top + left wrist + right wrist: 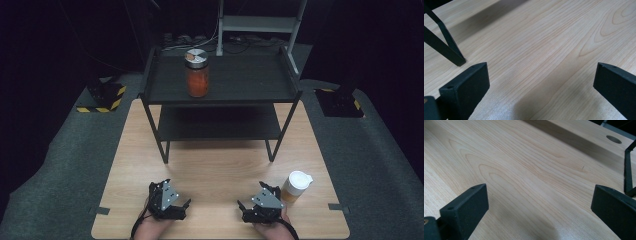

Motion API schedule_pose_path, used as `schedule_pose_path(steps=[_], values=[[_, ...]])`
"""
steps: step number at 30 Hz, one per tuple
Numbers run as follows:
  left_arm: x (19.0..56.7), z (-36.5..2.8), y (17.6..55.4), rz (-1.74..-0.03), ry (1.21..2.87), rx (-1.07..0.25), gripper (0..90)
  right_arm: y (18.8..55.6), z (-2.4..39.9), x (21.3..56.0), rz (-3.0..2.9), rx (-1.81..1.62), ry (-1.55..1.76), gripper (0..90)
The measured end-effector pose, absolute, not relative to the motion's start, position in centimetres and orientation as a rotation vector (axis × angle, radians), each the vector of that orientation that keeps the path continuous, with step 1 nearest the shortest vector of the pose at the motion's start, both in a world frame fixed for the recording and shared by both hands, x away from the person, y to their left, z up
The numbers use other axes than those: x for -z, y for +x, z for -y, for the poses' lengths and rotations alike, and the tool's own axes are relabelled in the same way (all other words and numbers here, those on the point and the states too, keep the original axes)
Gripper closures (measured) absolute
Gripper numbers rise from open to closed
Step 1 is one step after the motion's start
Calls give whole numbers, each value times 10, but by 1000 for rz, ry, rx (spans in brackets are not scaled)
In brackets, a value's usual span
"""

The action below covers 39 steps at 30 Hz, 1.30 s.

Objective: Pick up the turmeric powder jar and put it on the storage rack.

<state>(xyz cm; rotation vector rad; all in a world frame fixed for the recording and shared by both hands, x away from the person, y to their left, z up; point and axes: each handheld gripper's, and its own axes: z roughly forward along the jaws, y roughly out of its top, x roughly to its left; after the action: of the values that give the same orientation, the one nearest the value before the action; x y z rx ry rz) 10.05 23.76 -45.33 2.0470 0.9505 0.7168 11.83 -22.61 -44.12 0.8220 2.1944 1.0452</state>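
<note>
A glass jar (197,74) with orange contents and a silver lid stands on the top level of a black two-tier shelf (250,87). A paper cup (296,186) with a white lid sits on the wooden table (215,160) near its front right. My left gripper (176,200) rests at the table's front left, open, with nothing between its jaws. My right gripper (250,202) rests at the front right, just left of the cup, open and empty too. Bare wood lies between the wide-apart jaws in the left gripper view (541,82) and the right gripper view (539,202).
The shelf's black legs (446,47) stand on the table's far half; one leg (628,170) shows at the right gripper view's edge. A round hole (614,139) is in the tabletop. Yellow-black striped bases (102,97) sit on the grey floor beside the table.
</note>
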Motion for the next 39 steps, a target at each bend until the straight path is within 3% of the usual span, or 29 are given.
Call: schedule_pose_path(steps=[39], values=[[456,-250,102,-947,2001,-667,7,77,252,400,-1949,-1209,777,0]])
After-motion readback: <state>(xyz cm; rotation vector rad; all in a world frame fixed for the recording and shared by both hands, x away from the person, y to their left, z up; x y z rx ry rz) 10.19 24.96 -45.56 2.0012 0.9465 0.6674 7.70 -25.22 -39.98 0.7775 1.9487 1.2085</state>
